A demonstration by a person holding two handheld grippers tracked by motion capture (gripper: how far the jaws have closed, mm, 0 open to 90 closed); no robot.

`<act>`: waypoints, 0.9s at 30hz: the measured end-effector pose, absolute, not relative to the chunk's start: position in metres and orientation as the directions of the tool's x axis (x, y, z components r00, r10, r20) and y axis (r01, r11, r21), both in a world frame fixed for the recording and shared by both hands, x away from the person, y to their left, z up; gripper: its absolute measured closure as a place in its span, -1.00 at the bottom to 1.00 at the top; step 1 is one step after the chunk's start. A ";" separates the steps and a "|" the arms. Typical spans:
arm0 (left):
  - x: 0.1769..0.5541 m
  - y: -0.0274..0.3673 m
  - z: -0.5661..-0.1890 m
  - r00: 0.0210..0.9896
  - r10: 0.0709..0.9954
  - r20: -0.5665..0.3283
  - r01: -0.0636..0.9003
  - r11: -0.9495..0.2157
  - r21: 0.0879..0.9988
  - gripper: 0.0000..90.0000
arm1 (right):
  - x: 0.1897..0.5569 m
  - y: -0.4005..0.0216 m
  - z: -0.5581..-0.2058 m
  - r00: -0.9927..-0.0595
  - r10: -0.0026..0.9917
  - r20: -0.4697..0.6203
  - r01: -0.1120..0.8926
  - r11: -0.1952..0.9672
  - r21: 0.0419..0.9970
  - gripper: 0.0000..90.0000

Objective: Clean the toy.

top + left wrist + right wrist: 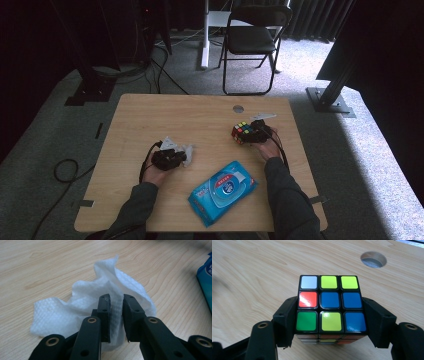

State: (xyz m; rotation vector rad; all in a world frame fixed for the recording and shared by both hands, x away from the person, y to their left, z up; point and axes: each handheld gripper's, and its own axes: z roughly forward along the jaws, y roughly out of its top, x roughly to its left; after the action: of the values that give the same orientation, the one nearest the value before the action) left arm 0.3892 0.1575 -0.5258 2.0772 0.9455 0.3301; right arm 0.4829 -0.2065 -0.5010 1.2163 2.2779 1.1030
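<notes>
While crumpled, the white wipe [100, 300] shows a dimpled weave.

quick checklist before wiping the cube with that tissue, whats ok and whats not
1. Right tongs closed on the Rubik's cube, a jaw flat against each side: ok.
2. Left tongs pinching the white wet wipe: ok.
3. Cube's top face bare and facing up for wiping: ok.
4. Bare table between wipe and cube: ok.
5. Blue wet-wipe pack lies nearer the person, off that path: ok.
6. Wipe still damp: cannot tell.
</notes>
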 end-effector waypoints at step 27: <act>0.391 0.143 -0.526 0.675 0.737 0.001 0.500 -0.459 0.735 0.10 | 0.469 -0.177 -0.496 -0.632 0.768 0.103 0.545 0.346 0.763 -0.24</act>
State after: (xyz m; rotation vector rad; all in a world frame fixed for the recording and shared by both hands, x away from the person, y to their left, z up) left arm 0.3909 0.1428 -0.5263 2.1546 0.9476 0.4164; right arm 0.4689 -0.1770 -0.4956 1.1741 2.3388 1.1646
